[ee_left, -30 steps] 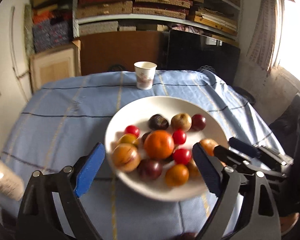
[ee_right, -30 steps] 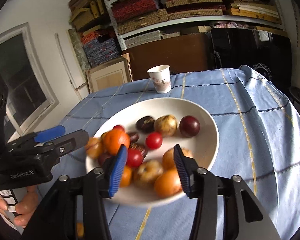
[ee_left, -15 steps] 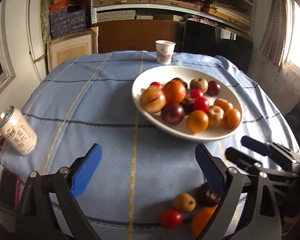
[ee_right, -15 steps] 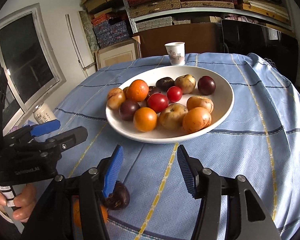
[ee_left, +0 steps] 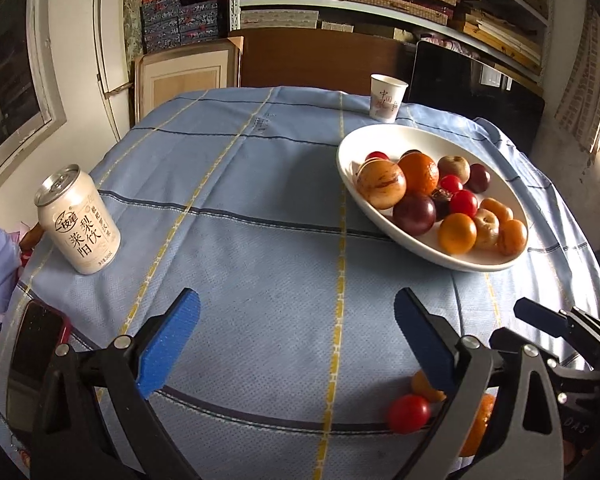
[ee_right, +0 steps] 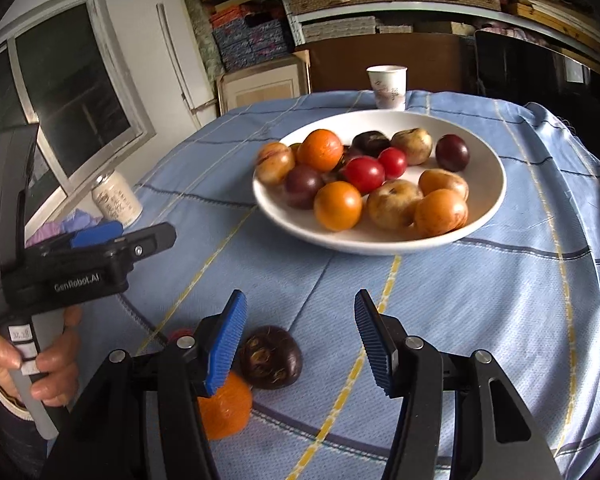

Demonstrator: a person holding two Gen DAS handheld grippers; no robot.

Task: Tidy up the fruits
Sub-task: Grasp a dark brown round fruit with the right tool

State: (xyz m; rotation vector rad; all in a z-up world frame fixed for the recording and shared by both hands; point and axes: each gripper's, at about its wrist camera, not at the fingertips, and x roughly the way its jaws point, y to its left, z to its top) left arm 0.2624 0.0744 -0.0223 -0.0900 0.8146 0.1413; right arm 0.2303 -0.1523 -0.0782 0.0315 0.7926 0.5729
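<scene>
My right gripper [ee_right: 298, 336] is part open, nothing between the pads; my left gripper [ee_left: 296, 340] is wide and its jaws are opening, also empty. Loose fruits lie on the cloth near me: dark fruit [ee_right: 271, 357], orange [ee_right: 224, 406], red tomato [ee_left: 409, 414]. The bowl [ee_right: 488, 200] w/ the rest is further back. Best approach: centre the jaws over the dark fruit and close slowly so it doesn't roll. It is nearly round, no clear long axis; its stem end faces the camera approx.

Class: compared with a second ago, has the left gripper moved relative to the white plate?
Yes. The left gripper has pulled back from the white plate, which now sits farther off, up and right.
</scene>
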